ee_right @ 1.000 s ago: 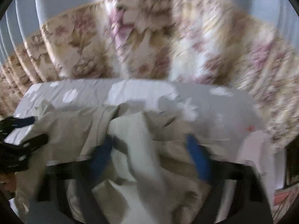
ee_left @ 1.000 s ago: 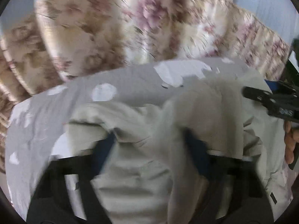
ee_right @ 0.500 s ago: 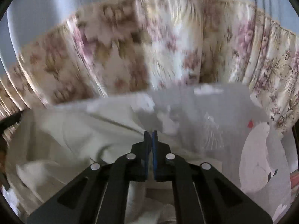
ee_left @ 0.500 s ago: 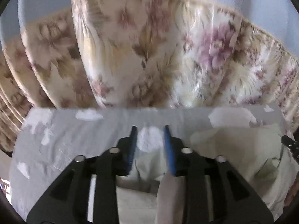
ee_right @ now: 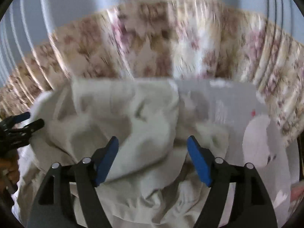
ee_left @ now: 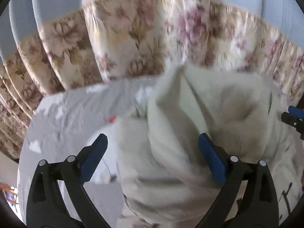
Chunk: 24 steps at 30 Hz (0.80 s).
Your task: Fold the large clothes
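Left gripper [ee_left: 153, 146] is shown with fingers spread wide over a crumpled cream garment [ee_left: 199, 133]; right gripper [ee_right: 153, 148] is likewise spread, nothing pinched. The garment is heaped on a grey patterned sheet [ee_left: 76, 114]; floral curtains [ee_right: 171, 47] are seen behind.

Cream garment [ee_left: 190, 125] lies crumpled, seemingly heaped, on grey sheet [ee_left: 72, 114].
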Available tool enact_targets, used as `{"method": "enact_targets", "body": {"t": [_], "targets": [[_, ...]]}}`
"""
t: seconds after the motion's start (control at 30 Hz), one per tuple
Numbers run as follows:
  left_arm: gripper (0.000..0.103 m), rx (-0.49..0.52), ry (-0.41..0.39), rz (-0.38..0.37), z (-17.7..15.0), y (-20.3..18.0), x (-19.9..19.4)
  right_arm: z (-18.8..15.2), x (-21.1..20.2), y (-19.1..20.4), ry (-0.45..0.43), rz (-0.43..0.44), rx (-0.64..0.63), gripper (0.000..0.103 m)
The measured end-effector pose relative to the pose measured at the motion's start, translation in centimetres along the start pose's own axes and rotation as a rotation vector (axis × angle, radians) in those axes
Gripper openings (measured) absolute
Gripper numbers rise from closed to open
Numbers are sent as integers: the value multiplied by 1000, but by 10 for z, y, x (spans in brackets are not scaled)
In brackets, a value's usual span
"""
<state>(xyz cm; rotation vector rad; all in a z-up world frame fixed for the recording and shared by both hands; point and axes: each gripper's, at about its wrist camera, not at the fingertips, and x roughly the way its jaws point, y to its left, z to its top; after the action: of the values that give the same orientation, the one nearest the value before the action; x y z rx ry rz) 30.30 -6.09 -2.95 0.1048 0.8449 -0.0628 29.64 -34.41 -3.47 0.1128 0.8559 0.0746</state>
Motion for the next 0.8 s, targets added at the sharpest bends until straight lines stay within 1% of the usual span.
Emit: {"method": "enact_targets", "body": {"t": [0.03, 0.07, 0.1, 0.13, 0.17, 0.2, 0.23, 0.27, 0.33, 0.37, 0.4, 0.43, 0.47, 0.53, 0.57, 0.6, 0.63, 0.67, 0.7, 0.73, 0.77, 0.8], "targets": [[95, -14, 30, -15, -5, -2, 6, -4, 4, -1, 12, 13, 16, 73], [95, -38, 60, -49, -11, -3, 13, -8, 8, 1, 12, 22, 21, 51], [91, -45, 71, -49, -14, -4, 17, -11, 10, 5, 12, 19, 1, 37], [75, -40, 71, -34, -17, -6, 19, -13, 10, 8, 7, 3, -19, 18], [55, -12, 64, -12, -20, -10, 21, -15, 6, 9, -6, 4, -23, 8], [45, 10, 55, 12, -23, -11, 20, -17, 0, 9, -26, 13, -25, 7], [30, 11, 47, 23, -25, -10, 19, -20, -7, 10, -42, 6, -27, 6], [28, 5, 21, 26, -27, -7, 12, -22, -17, 10, -74, 3, -34, 5], [26, 20, -26, 63, -29, -6, 0, -31, -32, 14, -118, -9, -52, 5], [29, 41, -46, 103, -31, -8, -2, -39, -35, 18, -132, -42, -74, 5], [32, 56, -30, 126, -35, -9, 4, -44, -31, 19, -123, -57, -86, 5], [42, 59, -5, 139, -36, -9, 11, -49, -22, 19, -90, -71, -85, 5], [49, 45, 23, 150, -40, -6, 22, -56, -11, 17, -50, -81, -78, 5], [59, 27, 21, 169, -43, -2, 25, -63, -4, 20, -33, -93, -97, 8], [62, 16, 10, 166, -44, 0, 21, -65, -7, 23, -39, -106, -117, 12], [65, 6, 6, 166, -45, 3, 16, -65, -10, 24, -34, -100, -121, 17], [70, 2, 7, 163, -45, 4, 10, -63, -13, 24, -24, -87, -119, 39], [76, 1, -16, 152, -44, 6, -3, -60, -25, 23, -39, -77, -108, 65], [81, 0, -48, 146, -42, 9, -15, -56, -39, 23, -85, -81, -105, 72], [88, -2, -84, 142, -37, 10, -26, -52, -49, 23, -128, -90, -111, 76], [92, -4, -133, 143, -28, 12, -41, -44, -62, 26, -175, -102, -126, 76], [93, -7, -168, 143, -18, 12, -52, -37, -68, 27, -192, -101, -130, 76]]}}
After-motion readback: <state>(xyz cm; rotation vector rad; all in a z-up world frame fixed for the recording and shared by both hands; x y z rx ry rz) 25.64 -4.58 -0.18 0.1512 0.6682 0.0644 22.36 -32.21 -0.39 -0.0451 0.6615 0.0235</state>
